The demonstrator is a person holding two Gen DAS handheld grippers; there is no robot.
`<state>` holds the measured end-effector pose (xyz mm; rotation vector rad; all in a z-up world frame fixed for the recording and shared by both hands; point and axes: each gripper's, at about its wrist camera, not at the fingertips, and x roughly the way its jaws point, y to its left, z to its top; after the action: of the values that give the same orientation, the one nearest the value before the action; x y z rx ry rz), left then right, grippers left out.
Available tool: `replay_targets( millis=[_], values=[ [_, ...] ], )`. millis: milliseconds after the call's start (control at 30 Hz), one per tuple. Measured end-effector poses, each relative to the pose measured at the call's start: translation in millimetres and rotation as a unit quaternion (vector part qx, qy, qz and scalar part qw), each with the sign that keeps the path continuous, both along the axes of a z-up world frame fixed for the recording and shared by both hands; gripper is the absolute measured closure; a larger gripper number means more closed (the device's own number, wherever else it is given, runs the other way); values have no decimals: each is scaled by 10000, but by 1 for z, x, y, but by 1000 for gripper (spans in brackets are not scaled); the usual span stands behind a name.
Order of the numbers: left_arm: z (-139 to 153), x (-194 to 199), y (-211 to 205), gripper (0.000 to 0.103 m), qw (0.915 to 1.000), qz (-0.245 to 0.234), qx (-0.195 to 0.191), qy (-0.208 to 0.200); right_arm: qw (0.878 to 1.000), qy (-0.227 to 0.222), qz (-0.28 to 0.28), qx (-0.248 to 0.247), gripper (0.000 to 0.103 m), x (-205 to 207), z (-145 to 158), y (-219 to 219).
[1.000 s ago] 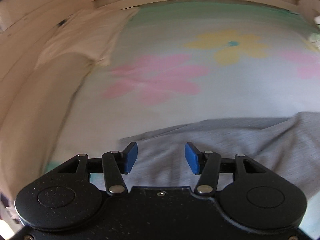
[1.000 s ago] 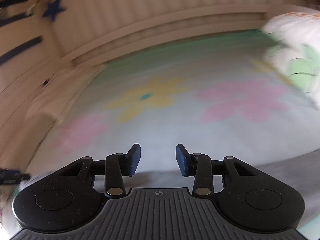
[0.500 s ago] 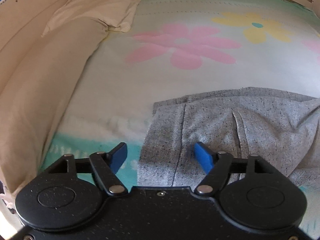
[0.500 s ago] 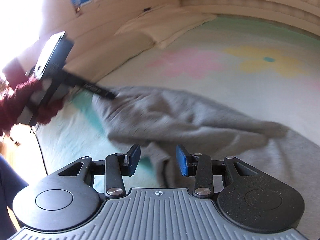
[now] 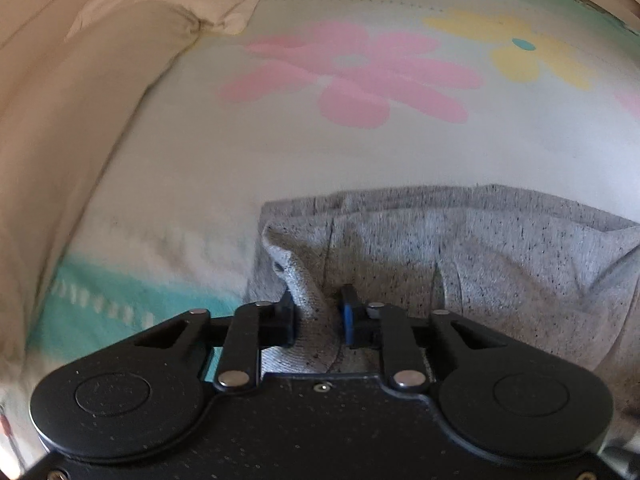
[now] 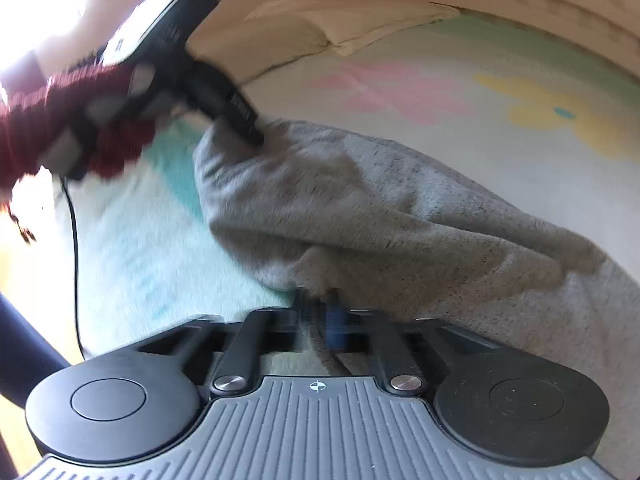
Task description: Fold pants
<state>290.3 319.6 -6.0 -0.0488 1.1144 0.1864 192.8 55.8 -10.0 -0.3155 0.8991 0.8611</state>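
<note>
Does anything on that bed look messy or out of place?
Only the grey pants: they lie crumpled and bunched on the flowered bedspread rather than flat. That fits an unfinished fold, with the left gripper and right gripper both pinching the fabric. Nothing looks spilled or damaged.

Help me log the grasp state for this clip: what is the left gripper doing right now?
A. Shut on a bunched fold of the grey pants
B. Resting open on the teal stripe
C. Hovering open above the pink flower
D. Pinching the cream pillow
A: in the left wrist view the left gripper has its blue pads closed against a raised fold of the grey pants.
</note>
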Motion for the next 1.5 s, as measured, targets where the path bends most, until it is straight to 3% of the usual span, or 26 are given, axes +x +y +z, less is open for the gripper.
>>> replay_targets(
  millis=[233,300,367,433,533,667,767,900,1033,1400,1433,1467,1500],
  values=[
    [28,3,13,82,9998,59,-55,-203,9909,-573,1018,-663,95,-64,-13,15],
    [29,8,16,82,9998,88,9,-174,9866,-519,1327,-793,103,-78,-22,17],
    [24,10,19,82,9998,130,19,-146,9841,-212,1593,-752,103,-90,-29,19],
    [12,14,14,82,9998,81,166,11,9771,-448,1895,-862,103,-113,-35,22],
    [0,13,7,82,9989,-98,430,157,9738,-559,2166,-419,102,-122,-17,17],
    [-2,8,10,80,9988,-174,452,37,9906,-639,1177,272,94,-77,20,-3],
    [-3,7,12,80,9988,-190,456,-42,9911,-1152,659,111,78,-27,28,-15],
    [-4,6,3,80,9969,-344,699,-104,9852,-1674,288,-225,76,38,19,-25],
    [-6,4,-4,80,9931,-569,1008,-198,9854,-1600,325,-492,75,83,-1,-22],
    [-11,-2,-5,80,9896,-791,1160,-306,9920,-802,840,-499,77,125,-35,2],
    [-11,-3,-6,80,9890,-821,1185,-327,9921,-774,858,-482,81,125,-36,2],
    [-10,-5,-7,80,9877,-876,1248,-354,9921,-756,892,-452,99,125,-35,3],
    [-9,-8,-11,80,9855,-950,1344,-402,9914,-787,946,-453,100,119,-35,1]
  ],
)
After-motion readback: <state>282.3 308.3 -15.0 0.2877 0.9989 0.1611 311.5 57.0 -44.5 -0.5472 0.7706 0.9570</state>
